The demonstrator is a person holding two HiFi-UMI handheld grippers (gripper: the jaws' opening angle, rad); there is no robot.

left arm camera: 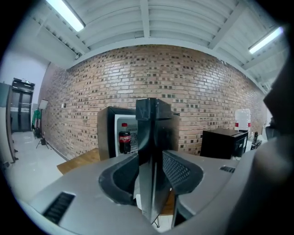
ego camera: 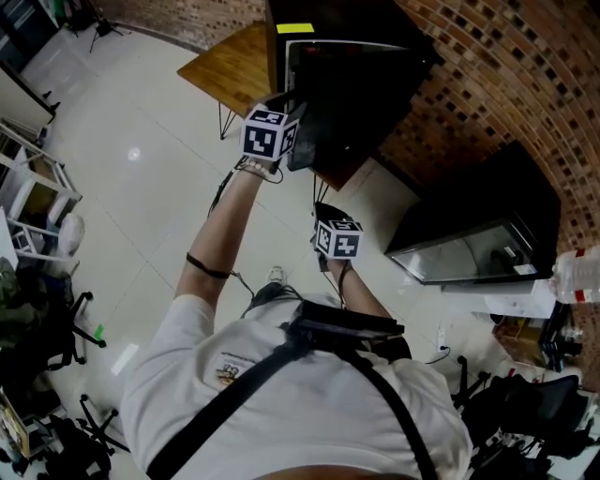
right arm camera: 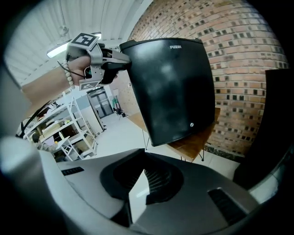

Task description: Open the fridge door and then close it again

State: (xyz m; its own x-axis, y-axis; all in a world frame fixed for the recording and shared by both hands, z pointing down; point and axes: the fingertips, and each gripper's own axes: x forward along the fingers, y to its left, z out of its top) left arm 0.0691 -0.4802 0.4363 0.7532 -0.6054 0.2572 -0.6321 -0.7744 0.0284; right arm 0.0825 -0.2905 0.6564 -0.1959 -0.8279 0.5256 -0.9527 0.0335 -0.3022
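Observation:
The small black fridge (ego camera: 328, 21) stands on a low wooden table (ego camera: 230, 67), and its door (ego camera: 354, 98) is swung open. My left gripper (ego camera: 298, 122) is shut on the door's free edge near the top corner. In the left gripper view the door edge (left arm camera: 154, 147) runs upright between the jaws of the left gripper (left arm camera: 154, 172). Behind it the lit fridge interior (left arm camera: 131, 133) holds a cola bottle (left arm camera: 124, 140). The right gripper view shows the door's glossy front (right arm camera: 170, 87) with the left gripper (right arm camera: 120, 57) at its corner. My right gripper (right arm camera: 143, 176) is shut and empty, lower and nearer my body (ego camera: 323, 214).
A second black cabinet (ego camera: 487, 225) stands to the right against the brick wall (ego camera: 487, 75). A water bottle (ego camera: 577, 274) is at the far right. White shelving (right arm camera: 73, 133) and chairs line the left side, across the tiled floor (ego camera: 150, 187).

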